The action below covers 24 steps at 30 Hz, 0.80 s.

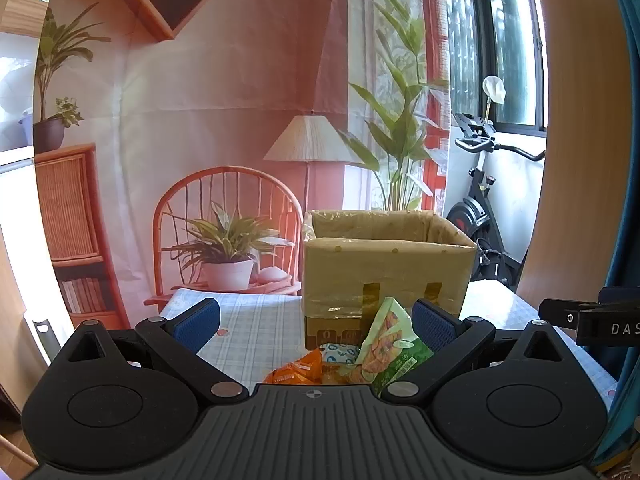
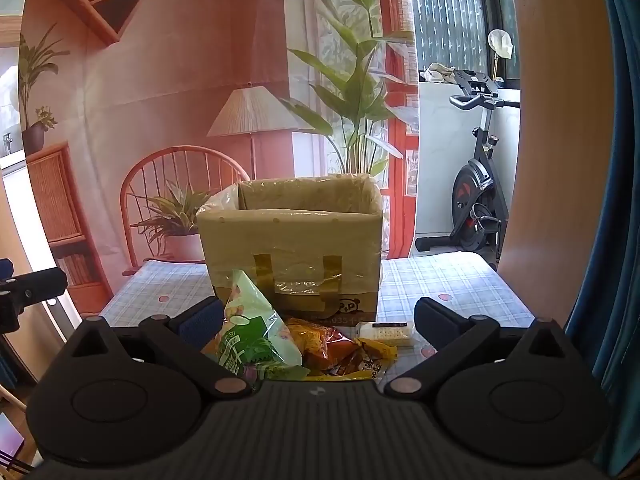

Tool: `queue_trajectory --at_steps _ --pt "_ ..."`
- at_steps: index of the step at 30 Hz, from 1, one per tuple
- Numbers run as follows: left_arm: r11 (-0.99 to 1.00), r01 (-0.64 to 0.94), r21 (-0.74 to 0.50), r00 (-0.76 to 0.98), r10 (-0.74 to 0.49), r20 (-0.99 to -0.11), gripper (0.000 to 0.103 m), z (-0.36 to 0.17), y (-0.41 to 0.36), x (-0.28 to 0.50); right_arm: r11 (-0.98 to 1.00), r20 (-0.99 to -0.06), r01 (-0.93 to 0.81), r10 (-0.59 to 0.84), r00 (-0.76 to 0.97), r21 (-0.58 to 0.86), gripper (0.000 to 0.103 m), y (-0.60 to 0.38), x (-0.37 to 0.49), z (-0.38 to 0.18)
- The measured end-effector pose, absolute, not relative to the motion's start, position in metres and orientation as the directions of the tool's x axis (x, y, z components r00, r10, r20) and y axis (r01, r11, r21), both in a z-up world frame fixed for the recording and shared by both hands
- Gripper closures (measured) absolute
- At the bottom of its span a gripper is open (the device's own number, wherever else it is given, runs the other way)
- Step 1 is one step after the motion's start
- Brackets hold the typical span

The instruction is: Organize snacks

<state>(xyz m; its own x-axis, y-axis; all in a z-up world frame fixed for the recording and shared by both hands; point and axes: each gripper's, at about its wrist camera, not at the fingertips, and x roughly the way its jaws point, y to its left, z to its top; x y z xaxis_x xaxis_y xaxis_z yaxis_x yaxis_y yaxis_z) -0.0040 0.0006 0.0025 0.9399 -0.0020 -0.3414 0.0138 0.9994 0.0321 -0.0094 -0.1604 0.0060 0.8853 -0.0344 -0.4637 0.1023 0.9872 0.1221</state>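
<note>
A pile of snack packets lies on the checked tablecloth in front of an open cardboard box [image 1: 384, 276] [image 2: 292, 248]. A green chip bag [image 1: 390, 350] [image 2: 252, 340] leans upright at the pile's edge. Beside it lie orange packets [image 1: 298, 370], a red-orange packet [image 2: 320, 344], a yellow one [image 2: 374, 354] and a white biscuit pack [image 2: 386, 332]. My left gripper [image 1: 316, 320] hangs open above the pile, its right pad close to the green bag. My right gripper [image 2: 320, 316] is open too, its left pad next to the green bag. Nothing is held.
The box stands mid-table, its top open and lined with plastic. The tablecloth [image 1: 256, 320] [image 2: 448, 280] shows to the left and right of the box. A printed room backdrop hangs behind. An exercise bike [image 2: 476, 184] stands at the right, a blue curtain [image 2: 616, 200] nearer.
</note>
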Motion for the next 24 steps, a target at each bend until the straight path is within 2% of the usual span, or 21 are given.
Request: queue_trajectory --at_steps 24 --pt "1.0 0.012 0.028 0.94 -0.002 -0.341 0.0 0.003 0.0034 -0.0027 0.988 -0.458 0.1 -0.036 0.888 0.116 0.0 -0.1603 -0.0145 0.0141"
